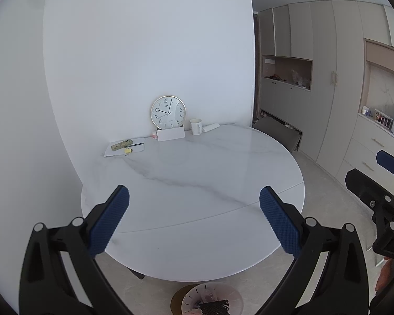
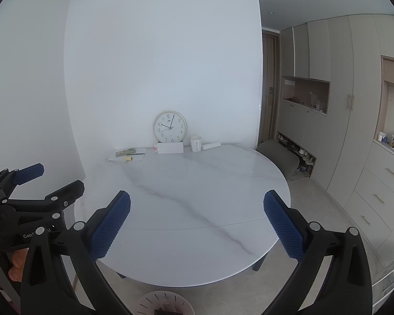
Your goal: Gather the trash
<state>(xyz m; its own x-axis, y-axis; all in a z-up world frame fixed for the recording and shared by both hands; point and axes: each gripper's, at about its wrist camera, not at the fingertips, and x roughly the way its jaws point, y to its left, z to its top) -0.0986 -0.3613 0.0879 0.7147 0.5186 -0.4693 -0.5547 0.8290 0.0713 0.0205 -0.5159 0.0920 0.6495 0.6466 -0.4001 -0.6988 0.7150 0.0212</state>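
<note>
My left gripper [image 1: 194, 197] is open and empty above the near part of the round white marble table [image 1: 197, 236]. My right gripper [image 2: 197, 202] is open and empty beside it, also above the table [image 2: 186, 249]. A pale bin [image 1: 212, 299] on the floor under the table's near edge holds trash, including a dark mesh piece [image 1: 215, 307]; it also shows in the right wrist view [image 2: 164, 303]. At the table's far edge lie a white rolled paper [image 1: 211, 127], a sheet [image 1: 124, 147] with a greenish wrapper [image 1: 122, 144], a pen and a yellow scrap.
A clock [image 1: 168, 112] leans on the wall behind a white card [image 1: 170, 134]. A white cup [image 1: 196, 126] and a small pink-capped jar [image 1: 154, 134] stand beside it. A chair [image 2: 278, 157] stands at the right. Cabinets [image 2: 354, 144] line the right wall.
</note>
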